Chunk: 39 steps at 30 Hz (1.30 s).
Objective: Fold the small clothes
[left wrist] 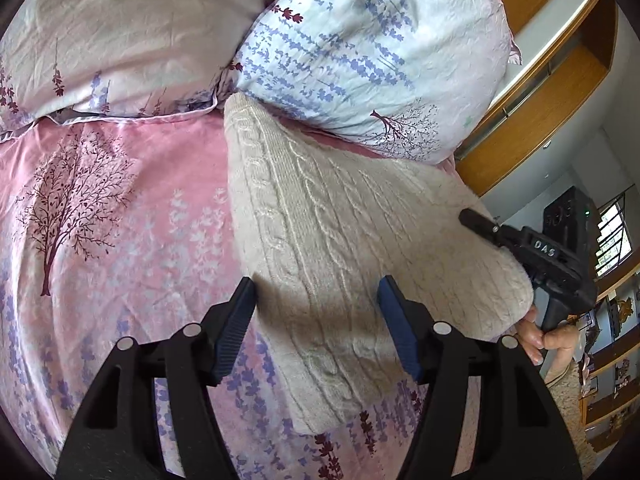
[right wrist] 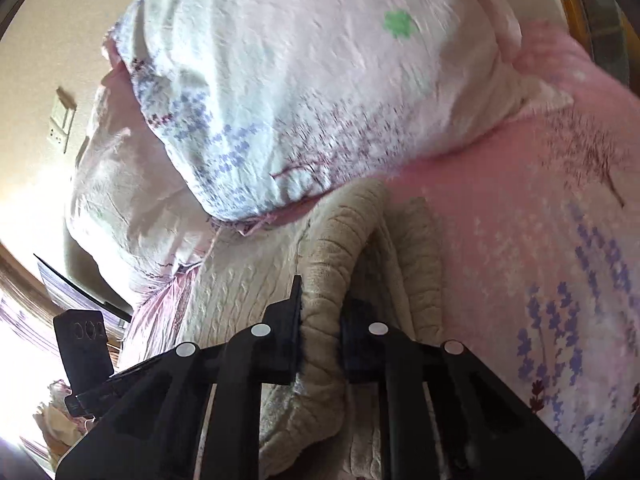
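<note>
A cream cable-knit sweater (left wrist: 340, 220) lies on the pink floral bedsheet (left wrist: 100, 220), with its far end against a pillow. My left gripper (left wrist: 316, 284) hovers just above the sweater's near part, open, with the knit spread under the gap and neither pad pressing on it. At the sweater's right edge my right gripper (left wrist: 480, 224) comes in, held by a hand (left wrist: 548, 336). In the right wrist view the right gripper (right wrist: 322, 300) is shut on a raised ribbed fold (right wrist: 336, 256) of the sweater (right wrist: 240, 280), bunched between its pads.
A pale blue floral pillow (left wrist: 360, 52) sits right behind the sweater, with a bundled pinkish duvet (left wrist: 120, 32) to its left. Wooden furniture (left wrist: 540, 120) stands beyond the bed's right side. Bare sheet (right wrist: 520, 240) stretches to the right of the fold.
</note>
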{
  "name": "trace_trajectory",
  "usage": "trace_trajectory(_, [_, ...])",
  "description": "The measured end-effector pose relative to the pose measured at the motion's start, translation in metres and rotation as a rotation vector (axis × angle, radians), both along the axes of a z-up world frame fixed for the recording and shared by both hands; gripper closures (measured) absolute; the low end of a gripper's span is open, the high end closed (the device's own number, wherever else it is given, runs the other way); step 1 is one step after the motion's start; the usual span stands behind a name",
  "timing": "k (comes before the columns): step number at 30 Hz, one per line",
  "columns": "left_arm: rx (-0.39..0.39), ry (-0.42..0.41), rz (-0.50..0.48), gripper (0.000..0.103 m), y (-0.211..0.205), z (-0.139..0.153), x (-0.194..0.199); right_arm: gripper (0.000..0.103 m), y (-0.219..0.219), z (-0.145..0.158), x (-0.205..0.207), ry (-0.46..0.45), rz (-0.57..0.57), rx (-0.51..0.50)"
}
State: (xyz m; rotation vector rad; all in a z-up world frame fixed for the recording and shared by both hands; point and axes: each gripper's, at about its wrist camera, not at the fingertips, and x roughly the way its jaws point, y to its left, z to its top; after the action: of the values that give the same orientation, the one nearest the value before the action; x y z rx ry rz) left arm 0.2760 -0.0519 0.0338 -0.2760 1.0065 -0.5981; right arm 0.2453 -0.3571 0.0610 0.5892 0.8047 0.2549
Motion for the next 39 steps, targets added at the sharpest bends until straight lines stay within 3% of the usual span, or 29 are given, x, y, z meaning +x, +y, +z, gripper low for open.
trace_trajectory(4, [-0.009,-0.003,-0.024,0.037,-0.009,0.001,-0.004,0.089,-0.007,0.020,-0.009,-0.076,-0.054,-0.079])
trace_trajectory(8, [0.000,0.012,-0.047,0.037,-0.011,-0.005,-0.011,0.093,-0.027,-0.020,-0.003,0.074,-0.133,-0.132])
trace_trajectory(11, [-0.003,0.037,-0.055,0.037,-0.014,-0.011,-0.013,0.091,-0.039,-0.038,-0.003,0.113,-0.131,-0.045])
trace_trajectory(13, [-0.014,0.054,-0.055,0.037,-0.013,-0.014,-0.014,0.081,-0.045,-0.034,-0.007,0.119,-0.139,-0.011])
trace_trajectory(15, [-0.030,0.066,-0.054,0.037,-0.012,-0.016,-0.016,0.060,-0.051,-0.026,-0.017,0.110,-0.153,0.008])
trace_trajectory(17, [-0.043,0.073,-0.057,0.037,-0.009,-0.017,-0.021,0.051,-0.054,-0.020,-0.032,0.095,-0.144,0.038])
trace_trajectory(20, [-0.055,0.082,-0.060,0.038,-0.008,-0.018,-0.025,0.051,-0.052,-0.015,-0.057,0.082,-0.105,0.081])
trace_trajectory(25, [-0.073,0.087,-0.064,0.046,-0.012,-0.022,-0.031,0.051,-0.041,-0.013,-0.085,0.063,-0.072,0.068])
trace_trajectory(26, [-0.081,0.091,-0.068,0.050,-0.011,-0.022,-0.034,0.053,-0.038,-0.014,-0.087,0.064,-0.069,0.055])
trace_trajectory(28, [-0.094,0.100,-0.071,0.060,-0.013,-0.025,-0.035,0.075,-0.034,-0.019,-0.089,0.081,-0.051,0.003])
trace_trajectory(29, [-0.097,0.101,-0.068,0.067,-0.013,-0.026,-0.036,0.093,-0.030,-0.021,-0.088,0.087,-0.043,-0.012])
trace_trajectory(30, [-0.100,0.097,-0.069,0.076,-0.012,-0.026,-0.037,0.093,-0.025,-0.019,-0.086,0.075,-0.048,-0.024])
trace_trajectory(32, [-0.111,0.085,-0.070,0.083,-0.008,-0.024,-0.039,0.094,-0.024,-0.002,-0.095,-0.007,-0.071,-0.053])
trace_trajectory(35, [-0.135,0.072,-0.080,0.086,0.001,-0.020,-0.046,0.094,-0.030,0.015,-0.104,-0.061,-0.101,-0.076])
trace_trajectory(39, [-0.108,0.068,-0.092,0.086,0.003,-0.026,-0.052,0.095,-0.033,-0.017,-0.103,0.069,-0.117,-0.143])
